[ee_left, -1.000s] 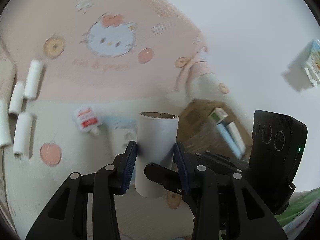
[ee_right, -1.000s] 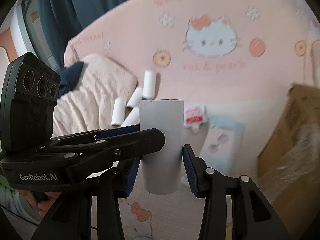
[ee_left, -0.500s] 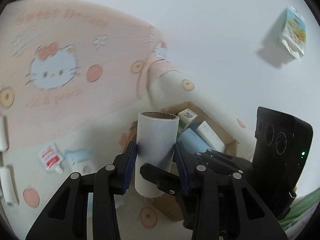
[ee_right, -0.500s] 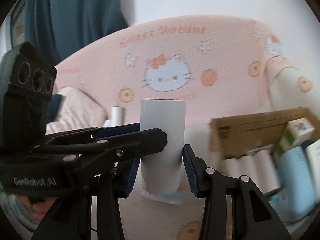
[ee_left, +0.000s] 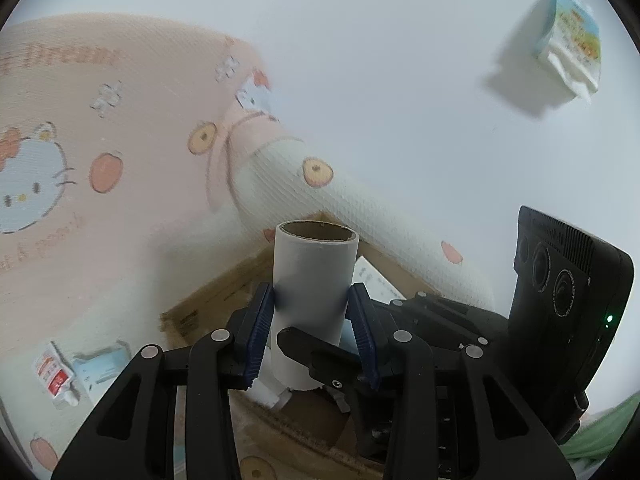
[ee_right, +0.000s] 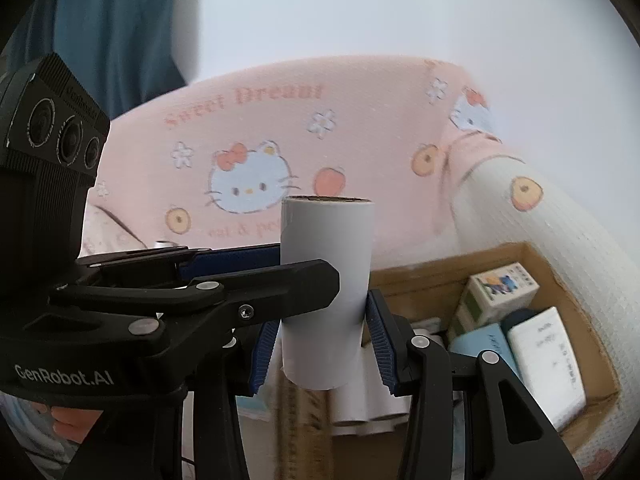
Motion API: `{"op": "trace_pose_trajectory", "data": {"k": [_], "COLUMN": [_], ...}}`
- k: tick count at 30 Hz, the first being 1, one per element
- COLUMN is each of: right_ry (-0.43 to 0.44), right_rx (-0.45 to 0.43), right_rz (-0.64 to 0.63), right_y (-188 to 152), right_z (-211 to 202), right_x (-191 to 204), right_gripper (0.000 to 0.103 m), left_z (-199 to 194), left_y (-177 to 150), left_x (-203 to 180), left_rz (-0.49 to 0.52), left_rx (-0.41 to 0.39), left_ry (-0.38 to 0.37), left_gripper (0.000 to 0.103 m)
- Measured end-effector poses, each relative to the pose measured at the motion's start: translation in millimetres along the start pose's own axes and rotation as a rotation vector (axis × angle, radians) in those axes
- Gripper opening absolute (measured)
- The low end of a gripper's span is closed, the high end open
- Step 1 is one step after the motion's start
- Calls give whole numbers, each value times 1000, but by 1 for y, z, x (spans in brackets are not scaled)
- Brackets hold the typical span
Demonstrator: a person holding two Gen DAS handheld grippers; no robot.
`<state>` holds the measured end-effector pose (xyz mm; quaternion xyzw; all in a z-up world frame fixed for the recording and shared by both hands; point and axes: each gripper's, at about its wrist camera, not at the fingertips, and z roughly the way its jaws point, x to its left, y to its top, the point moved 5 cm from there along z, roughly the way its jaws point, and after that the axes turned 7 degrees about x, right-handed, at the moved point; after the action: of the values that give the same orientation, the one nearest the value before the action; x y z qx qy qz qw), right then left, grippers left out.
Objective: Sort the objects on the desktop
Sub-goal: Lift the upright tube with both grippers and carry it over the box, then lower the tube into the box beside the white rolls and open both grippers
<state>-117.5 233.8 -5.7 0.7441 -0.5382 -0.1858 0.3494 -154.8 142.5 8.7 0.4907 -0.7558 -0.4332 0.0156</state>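
Roughly mid-sort: both grippers, left [ee_left: 311, 334] and right [ee_right: 320, 344], pinch one white cardboard-core paper roll [ee_right: 326, 292] over the part-filled brown cardboard box [ee_right: 560, 280]; red-white sachet [ee_left: 54, 376] remains outside

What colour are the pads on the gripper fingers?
Dark blue pads, clearest in the right wrist view.

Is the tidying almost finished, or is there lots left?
Partly done: the cardboard box already holds white rolls and small cartons. In hand: both hand-held grippers, left and right, grip one paper tube upright over the box. Left: a red packet and a blue pack lie outside on the blanket.
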Motion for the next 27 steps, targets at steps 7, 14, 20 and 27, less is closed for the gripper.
{"op": "trace_pose_trajectory", "data": {"k": [7,14,20,27], "right_ry": [-9,29,54,81], "right_rx": [113,215,334,449], "right_rz": [57,120,146,160], "right_y": [-8,-18,-28,-37], "right_z": [23,49,73,94], "right_x": [-45,-72,-84,-94], "right_gripper": [41,41,41,41], "left_z": [48,85,108,129], "left_y": [14,17,9,0], "left_x": [-8,7,22,33], "left_rz": [21,-93,-202,-296], "left_rx": [161,300,399,506], "left_ry": [32,-2,-7,27], "left_gripper": [42,42,42,41]}}
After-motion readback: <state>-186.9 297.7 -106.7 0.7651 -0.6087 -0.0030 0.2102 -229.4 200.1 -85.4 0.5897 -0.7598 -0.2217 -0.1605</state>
